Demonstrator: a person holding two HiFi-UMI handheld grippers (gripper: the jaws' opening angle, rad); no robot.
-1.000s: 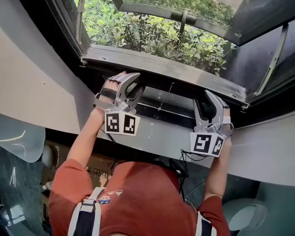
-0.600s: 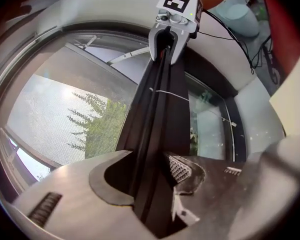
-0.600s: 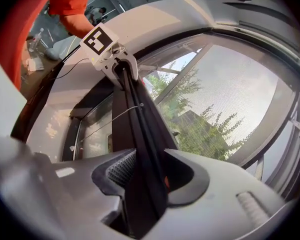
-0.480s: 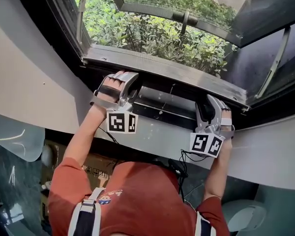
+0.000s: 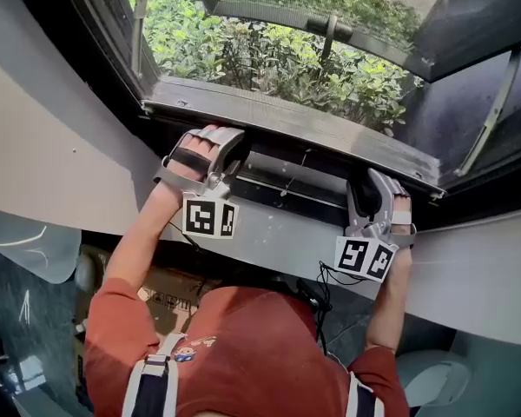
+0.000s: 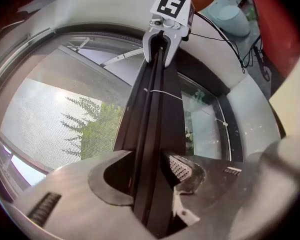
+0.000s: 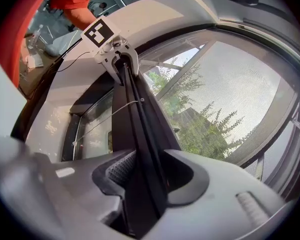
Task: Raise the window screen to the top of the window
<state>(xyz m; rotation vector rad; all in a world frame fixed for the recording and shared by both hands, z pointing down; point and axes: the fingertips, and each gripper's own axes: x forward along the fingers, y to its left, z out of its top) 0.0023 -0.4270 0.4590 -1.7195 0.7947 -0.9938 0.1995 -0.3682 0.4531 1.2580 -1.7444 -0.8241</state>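
The window screen's dark bottom bar [image 5: 286, 181] runs across the window opening under a grey rail [image 5: 286, 122]. My left gripper [image 5: 221, 146] is shut on the bar's left part and my right gripper [image 5: 373, 189] is shut on its right part. In the left gripper view the bar [image 6: 155, 99] passes between the jaws of the left gripper [image 6: 150, 166] and reaches the right gripper [image 6: 166, 31], with the mesh [image 6: 50, 119] to its left. In the right gripper view the right gripper [image 7: 145, 169] clamps the same bar [image 7: 140, 114], and the mesh [image 7: 240, 99] lies to the right.
A white curved wall [image 5: 52, 146] frames the window. Outside are green bushes [image 5: 269, 59], an outward-swung pane [image 5: 330, 20] and a metal stay arm [image 5: 491, 111] at the right. The person's red shirt [image 5: 243, 346] fills the lower view, with cables [image 5: 326, 285] hanging near it.
Both grippers stay clamped on the bar. The left gripper and its hand have shifted up towards the grey rail; the right gripper has barely moved.
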